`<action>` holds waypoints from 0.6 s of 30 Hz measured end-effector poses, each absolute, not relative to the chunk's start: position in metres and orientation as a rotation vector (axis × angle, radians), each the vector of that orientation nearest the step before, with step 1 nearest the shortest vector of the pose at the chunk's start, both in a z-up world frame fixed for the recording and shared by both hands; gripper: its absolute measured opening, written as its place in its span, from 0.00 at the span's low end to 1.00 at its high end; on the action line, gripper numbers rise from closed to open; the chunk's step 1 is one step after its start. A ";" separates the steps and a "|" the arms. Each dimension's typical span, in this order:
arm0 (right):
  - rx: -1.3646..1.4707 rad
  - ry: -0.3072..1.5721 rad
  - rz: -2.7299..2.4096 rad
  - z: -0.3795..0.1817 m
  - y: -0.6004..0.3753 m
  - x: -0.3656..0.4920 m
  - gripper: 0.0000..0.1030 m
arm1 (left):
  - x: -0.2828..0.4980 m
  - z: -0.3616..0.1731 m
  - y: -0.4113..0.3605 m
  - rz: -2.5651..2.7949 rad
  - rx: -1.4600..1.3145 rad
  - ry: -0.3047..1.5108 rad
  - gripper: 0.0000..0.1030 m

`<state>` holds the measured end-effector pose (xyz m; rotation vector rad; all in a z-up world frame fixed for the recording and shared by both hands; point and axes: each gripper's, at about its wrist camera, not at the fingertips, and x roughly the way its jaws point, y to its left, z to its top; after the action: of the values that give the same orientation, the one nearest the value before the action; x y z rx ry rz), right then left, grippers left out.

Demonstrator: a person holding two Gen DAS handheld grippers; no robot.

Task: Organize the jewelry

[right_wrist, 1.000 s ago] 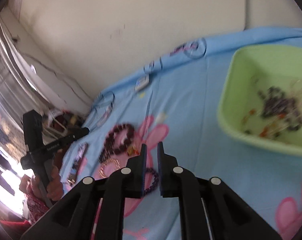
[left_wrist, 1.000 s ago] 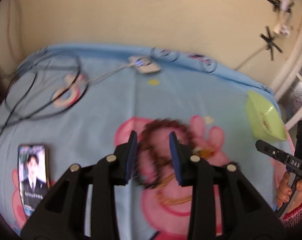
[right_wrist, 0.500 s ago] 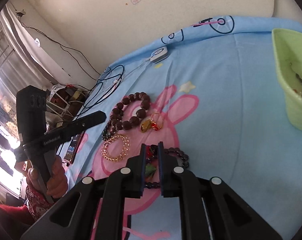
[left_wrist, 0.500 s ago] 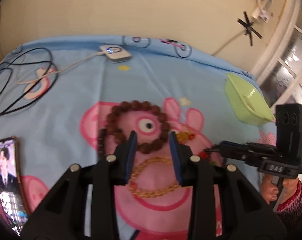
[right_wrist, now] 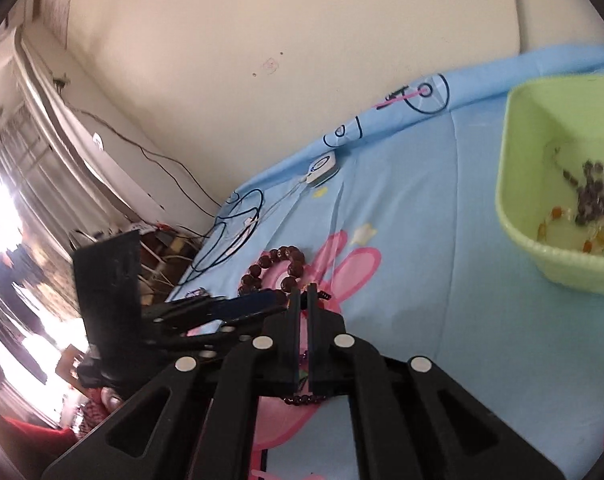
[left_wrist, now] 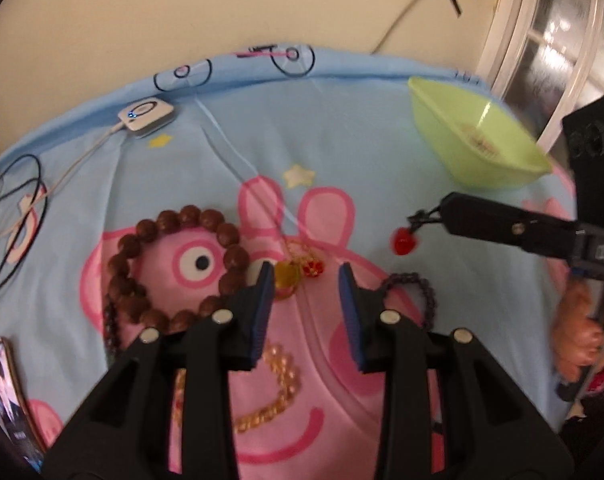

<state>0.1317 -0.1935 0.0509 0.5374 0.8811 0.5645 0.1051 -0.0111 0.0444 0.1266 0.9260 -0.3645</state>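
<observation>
Your open left tongs (left_wrist: 304, 286) had the yellow charm (left_wrist: 287, 278) at eleven o'clock; your right tongs (left_wrist: 430, 216) pinched a red-charm string (left_wrist: 404, 240).

Left tool (left_wrist: 304, 276) parted, right tool (right_wrist: 300, 292) closed

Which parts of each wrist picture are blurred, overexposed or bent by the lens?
Left wrist view: the green bowl and the window at upper right are soft and glary; the brown bead bracelet is fairly sharp; the bedsheet edge curves from fisheye distortion. Right wrist view: the window at far left is blown out white, and the left tongs look smeared.
</observation>
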 end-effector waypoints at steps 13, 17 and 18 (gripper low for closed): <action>0.602 0.867 0.587 0.048 -0.205 0.132 0.00 | 0.109 0.032 -0.014 -0.336 0.194 0.960 0.08; 0.621 0.851 0.598 0.052 -0.208 0.130 0.00 | 0.096 0.047 -0.009 -0.358 0.151 0.950 0.08; 0.628 0.851 0.601 0.052 -0.209 0.130 0.00 | 0.093 0.051 -0.007 -0.371 0.133 0.946 0.08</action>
<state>0.1299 -0.2091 0.0523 0.6279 0.8506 0.6014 0.0927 -0.0066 0.0514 0.1333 0.9464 -0.3706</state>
